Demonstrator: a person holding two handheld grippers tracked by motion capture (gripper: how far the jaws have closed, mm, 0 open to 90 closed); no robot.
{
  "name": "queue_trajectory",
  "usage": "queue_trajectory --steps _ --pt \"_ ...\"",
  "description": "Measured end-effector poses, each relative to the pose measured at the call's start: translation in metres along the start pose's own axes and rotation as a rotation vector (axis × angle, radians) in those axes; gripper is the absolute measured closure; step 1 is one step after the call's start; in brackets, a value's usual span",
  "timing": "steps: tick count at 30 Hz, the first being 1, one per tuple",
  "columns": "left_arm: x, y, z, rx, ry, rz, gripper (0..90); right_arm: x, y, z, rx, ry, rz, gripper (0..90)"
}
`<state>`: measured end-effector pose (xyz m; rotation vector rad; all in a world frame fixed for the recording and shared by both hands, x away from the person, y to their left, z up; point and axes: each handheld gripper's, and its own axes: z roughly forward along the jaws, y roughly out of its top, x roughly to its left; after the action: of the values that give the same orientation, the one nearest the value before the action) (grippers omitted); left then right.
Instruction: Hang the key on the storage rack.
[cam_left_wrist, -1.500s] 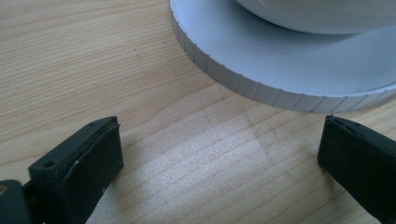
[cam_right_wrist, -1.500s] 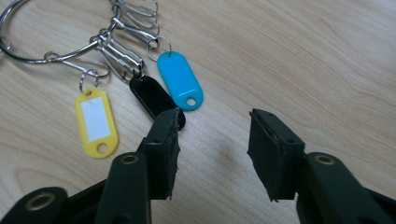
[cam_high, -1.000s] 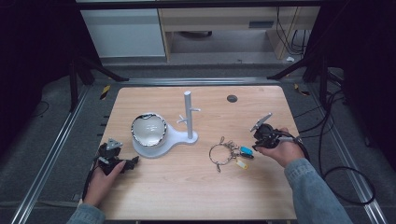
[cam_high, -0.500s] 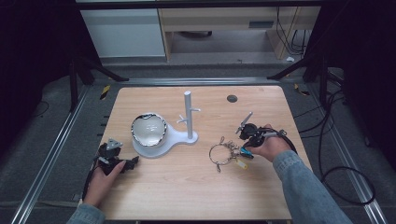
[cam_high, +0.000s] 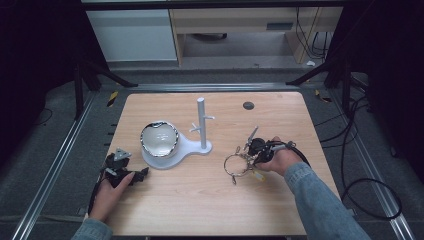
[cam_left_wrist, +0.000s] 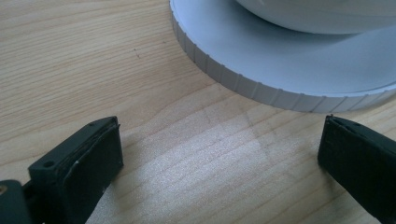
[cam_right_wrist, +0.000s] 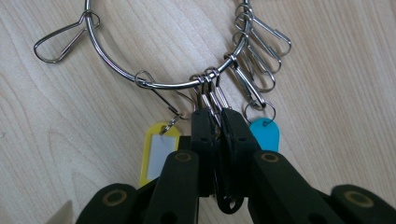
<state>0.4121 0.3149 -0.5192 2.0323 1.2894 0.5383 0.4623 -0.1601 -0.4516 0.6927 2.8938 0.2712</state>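
A wire key ring (cam_high: 235, 165) with several snap clips lies on the wooden table (cam_high: 200, 200), right of centre. In the right gripper view my right gripper (cam_right_wrist: 215, 122) is shut on two clips of the ring (cam_right_wrist: 154, 83), between a yellow tag (cam_right_wrist: 158, 151) and a blue tag (cam_right_wrist: 264, 132). In the high view that gripper (cam_high: 250, 155) sits at the ring's right edge. My left gripper (cam_high: 140, 173) rests on the table at the left, jaws open and empty (cam_left_wrist: 219, 158), facing the white stand's ribbed base (cam_left_wrist: 261, 70).
The white stand (cam_high: 176, 150) has an upright post with pegs (cam_high: 201, 122) and carries a shiny metal bowl (cam_high: 159, 138). A small dark disc (cam_high: 248, 105) lies near the table's far edge. Cables (cam_high: 370, 195) trail off to the right.
My right gripper has moved left across the table to the key ring and shut on its clips. The left gripper and the stand have stayed put.
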Motion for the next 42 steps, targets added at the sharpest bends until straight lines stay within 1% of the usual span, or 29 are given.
queue_trajectory --steps 2,4,8,12,15,16,18,19,21,26,32,37,42 --pt "0.000 0.000 0.000 0.000 0.000 0.000 0.0 0.001 0.002 0.002 0.006 0.001 -0.010 81.5" --pt "0.000 0.000 0.000 0.000 0.000 0.000 0.0 0.002 0.003 0.003 0.012 0.001 -0.009 80.5" --pt "0.000 0.000 0.000 0.000 0.000 0.000 0.0 0.001 0.005 0.004 0.010 -0.003 -0.017 77.9" --pt "0.000 0.000 0.000 0.000 0.000 0.000 0.0 0.000 0.006 0.006 0.026 -0.006 -0.025 73.9" --pt "0.000 0.000 0.000 0.000 0.000 0.000 0.0 -0.002 0.006 0.007 0.038 -0.012 -0.027 72.0" --pt "0.000 0.000 0.000 0.000 0.000 0.000 0.0 -0.003 0.006 0.008 0.035 -0.010 -0.020 71.8" --pt "0.000 0.000 0.000 0.000 0.000 0.000 0.0 -0.004 0.007 0.009 0.041 -0.015 -0.019 69.1" --pt "0.000 0.000 0.000 0.000 0.000 0.000 0.0 -0.005 0.008 0.009 0.050 -0.022 -0.025 70.3" --pt "0.000 0.000 0.000 0.000 0.000 0.000 0.0 -0.005 0.008 0.011 0.060 -0.019 -0.033 72.3" --pt "0.000 0.000 0.000 0.000 0.000 0.000 0.0 -0.003 0.011 0.011 0.053 -0.021 -0.045 78.1" --pt "0.000 0.000 0.000 0.000 0.000 0.000 0.0 0.001 0.013 0.010 0.052 -0.010 -0.062 87.3" --pt "0.000 0.000 0.000 0.000 0.000 0.000 0.0 0.001 0.012 0.006 0.039 0.004 -0.057 88.0" --pt "0.000 0.000 0.000 0.000 0.000 0.000 0.0 0.004 0.014 0.008 0.043 0.010 -0.064 84.8"
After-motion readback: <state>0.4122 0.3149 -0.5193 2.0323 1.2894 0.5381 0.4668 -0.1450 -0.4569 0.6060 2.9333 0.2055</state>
